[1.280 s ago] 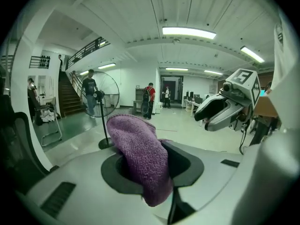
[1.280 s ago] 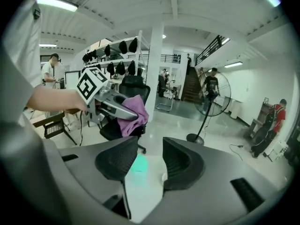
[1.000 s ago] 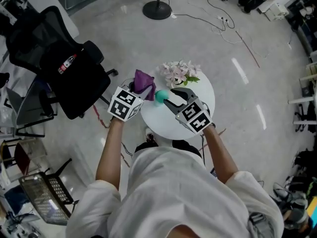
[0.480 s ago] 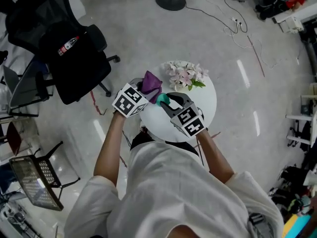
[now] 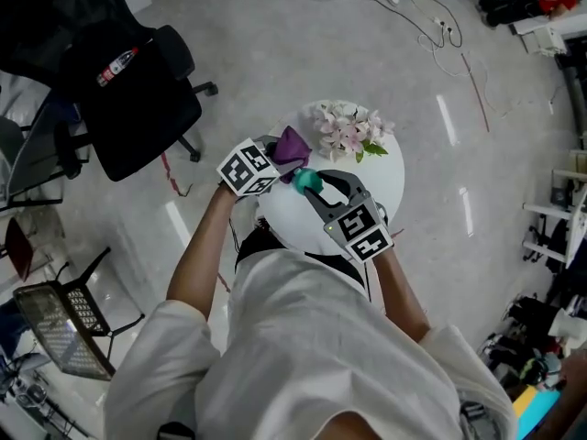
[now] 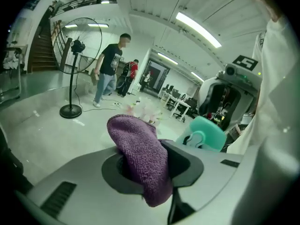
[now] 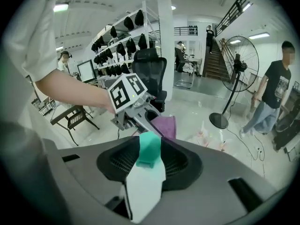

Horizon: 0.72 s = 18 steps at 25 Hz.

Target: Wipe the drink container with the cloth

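Observation:
Over the small round white table (image 5: 387, 167), my right gripper (image 5: 316, 184) is shut on the drink container (image 5: 305, 181), a white body with a teal lid. Its jaws have just been closing with the container between them. In the right gripper view the container (image 7: 146, 175) stands up between the jaws, lid (image 7: 150, 149) on top. My left gripper (image 5: 281, 154) is shut on a purple cloth (image 5: 293, 143), which hangs bunched from the jaws (image 6: 143, 161). The cloth is right beside the teal lid (image 6: 205, 134); whether they touch I cannot tell.
A bunch of pale pink flowers (image 5: 347, 128) stands at the table's far edge. A black office chair (image 5: 128, 85) is on the floor to the left, a wire-mesh chair (image 5: 57, 333) lower left. A fan stand (image 6: 71, 78) and two people (image 6: 108, 64) are farther off.
The left gripper has come down with the cloth and closed in on the container's lid. The right gripper has sunk a little with the container.

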{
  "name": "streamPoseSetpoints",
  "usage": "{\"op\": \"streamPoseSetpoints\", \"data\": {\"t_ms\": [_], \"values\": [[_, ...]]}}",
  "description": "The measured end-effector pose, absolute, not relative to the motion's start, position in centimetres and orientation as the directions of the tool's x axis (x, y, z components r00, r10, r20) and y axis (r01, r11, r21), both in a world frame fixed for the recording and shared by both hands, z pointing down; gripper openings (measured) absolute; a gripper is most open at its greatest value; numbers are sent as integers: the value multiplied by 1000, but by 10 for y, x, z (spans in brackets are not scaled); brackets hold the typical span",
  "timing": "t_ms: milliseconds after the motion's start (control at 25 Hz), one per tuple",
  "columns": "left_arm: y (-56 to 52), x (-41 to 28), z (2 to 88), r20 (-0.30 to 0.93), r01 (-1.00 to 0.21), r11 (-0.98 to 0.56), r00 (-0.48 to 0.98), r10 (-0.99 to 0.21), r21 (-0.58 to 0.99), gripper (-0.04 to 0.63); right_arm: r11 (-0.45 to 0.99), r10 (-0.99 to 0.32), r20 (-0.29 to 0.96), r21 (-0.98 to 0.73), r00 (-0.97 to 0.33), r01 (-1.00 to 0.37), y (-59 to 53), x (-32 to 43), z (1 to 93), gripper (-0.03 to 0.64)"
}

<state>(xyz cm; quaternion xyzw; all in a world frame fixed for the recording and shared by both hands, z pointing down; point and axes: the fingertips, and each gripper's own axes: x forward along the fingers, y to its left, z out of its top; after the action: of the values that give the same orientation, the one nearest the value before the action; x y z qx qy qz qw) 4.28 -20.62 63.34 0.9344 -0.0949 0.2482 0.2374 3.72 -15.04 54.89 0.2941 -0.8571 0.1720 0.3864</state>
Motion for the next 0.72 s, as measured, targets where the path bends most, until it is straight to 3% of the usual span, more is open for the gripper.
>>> {"op": "streamPoseSetpoints", "data": {"t_ms": [400, 720], "values": [[-204, 43, 728, 603, -337, -797, 796, 42, 500, 123, 724, -377, 764, -109, -523, -681, -153, 39, 552, 156], [-201, 39, 773, 692, -396, -797, 721, 37, 456, 123, 726, -368, 768, -114, -524, -678, -152, 39, 553, 155]]}}
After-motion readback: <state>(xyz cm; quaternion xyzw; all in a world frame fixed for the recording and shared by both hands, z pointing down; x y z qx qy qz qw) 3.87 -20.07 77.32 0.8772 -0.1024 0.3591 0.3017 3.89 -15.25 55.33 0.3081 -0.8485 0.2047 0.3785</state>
